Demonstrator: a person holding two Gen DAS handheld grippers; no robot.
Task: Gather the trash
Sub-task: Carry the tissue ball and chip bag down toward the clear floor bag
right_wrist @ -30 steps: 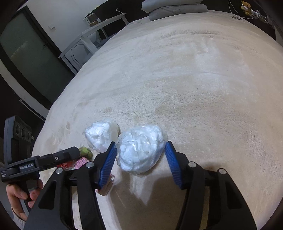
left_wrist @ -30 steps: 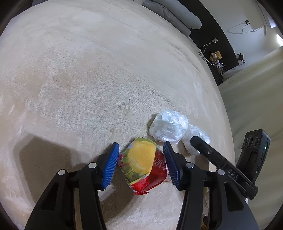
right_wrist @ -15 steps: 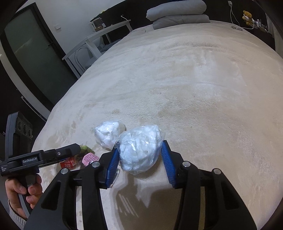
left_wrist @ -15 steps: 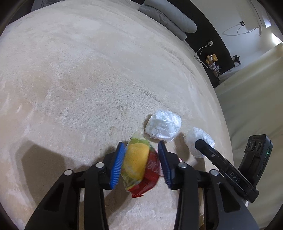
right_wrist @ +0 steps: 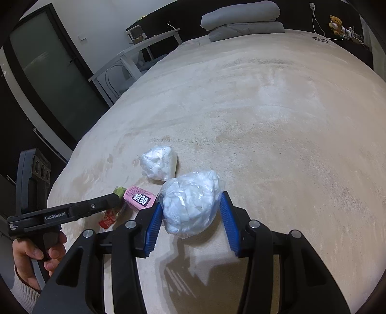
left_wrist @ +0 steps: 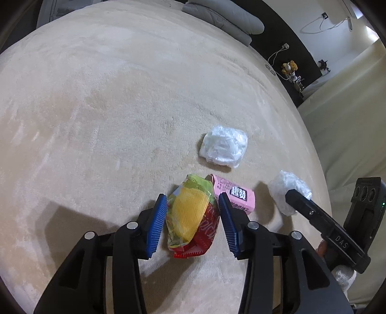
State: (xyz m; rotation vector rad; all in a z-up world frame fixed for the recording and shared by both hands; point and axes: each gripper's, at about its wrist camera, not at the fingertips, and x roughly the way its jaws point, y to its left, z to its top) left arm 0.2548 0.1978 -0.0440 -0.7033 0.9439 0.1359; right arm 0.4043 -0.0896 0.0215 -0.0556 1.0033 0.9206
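Observation:
My left gripper (left_wrist: 193, 224) is shut on a yellow, green and red snack wrapper (left_wrist: 190, 219) and holds it above the beige bed cover (left_wrist: 96, 120). A pink packet (left_wrist: 235, 195) lies just beyond it. A crumpled white plastic bag (left_wrist: 223, 146) lies farther out. My right gripper (right_wrist: 191, 222) is shut on a second white plastic wad (right_wrist: 190, 205), lifted off the cover; this wad also shows in the left wrist view (left_wrist: 288, 193). The right wrist view shows the pink packet (right_wrist: 140, 198) and the other white bag (right_wrist: 159, 166) to the left.
Grey pillows (right_wrist: 241, 21) lie at the head of the bed. A white table (right_wrist: 135, 58) and a dark door (right_wrist: 48, 79) stand off the left side. A soft toy (right_wrist: 336, 23) and cables sit at the far right. The bed edge (left_wrist: 320, 154) drops at right.
Both grippers have closed on their items and lifted them off the cover. The pink packet, hidden under the snack wrapper before, is now uncovered.

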